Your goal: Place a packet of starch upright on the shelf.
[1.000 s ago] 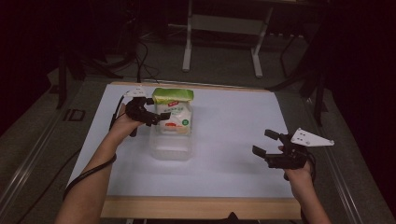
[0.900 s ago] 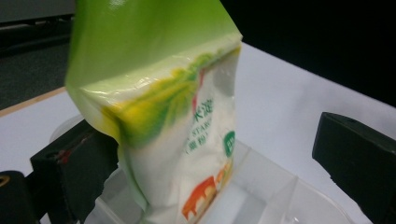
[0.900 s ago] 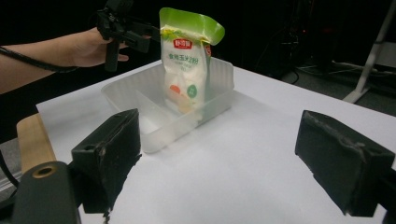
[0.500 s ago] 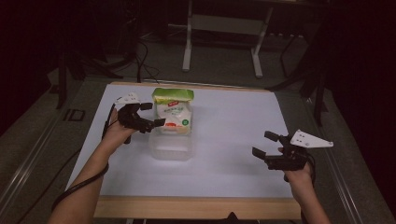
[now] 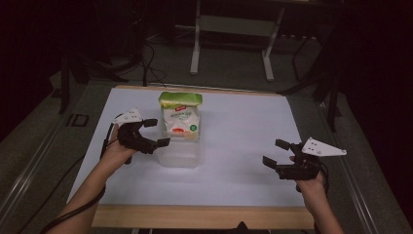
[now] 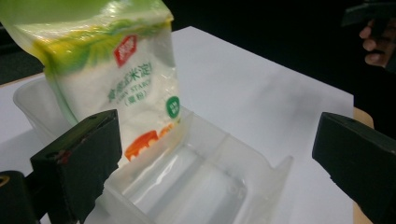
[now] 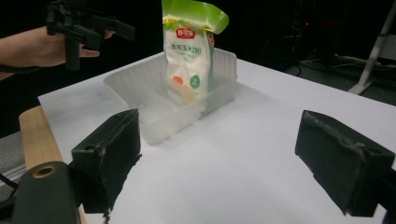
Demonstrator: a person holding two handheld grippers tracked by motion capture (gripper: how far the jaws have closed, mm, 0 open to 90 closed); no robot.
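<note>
A green-and-white pouch [image 5: 180, 115] [image 6: 116, 79] [image 7: 191, 56] stands upright in the far end of a clear plastic tray [image 5: 179, 153] [image 6: 196, 182] [image 7: 140, 93] on the white table. My left gripper [image 5: 157, 132] hangs open just left of the tray, level with the pouch and apart from it. In the left gripper view its jaws spread wide around the tray's near compartment. My right gripper [image 5: 276, 152] rests open near the table's right side, well away from the tray, with nothing between its jaws.
The white table top [image 5: 243, 126] ends in a wooden front edge [image 5: 195, 217]. Metal stand legs [image 5: 195, 44] rise on the dark floor behind the table. Cables [image 5: 73, 204] trail from my left gripper off the table's left side.
My left gripper has drawn back toward the near left, away from the pouch, and stands open. The pouch remains upright in the tray. My right gripper has hardly moved.
</note>
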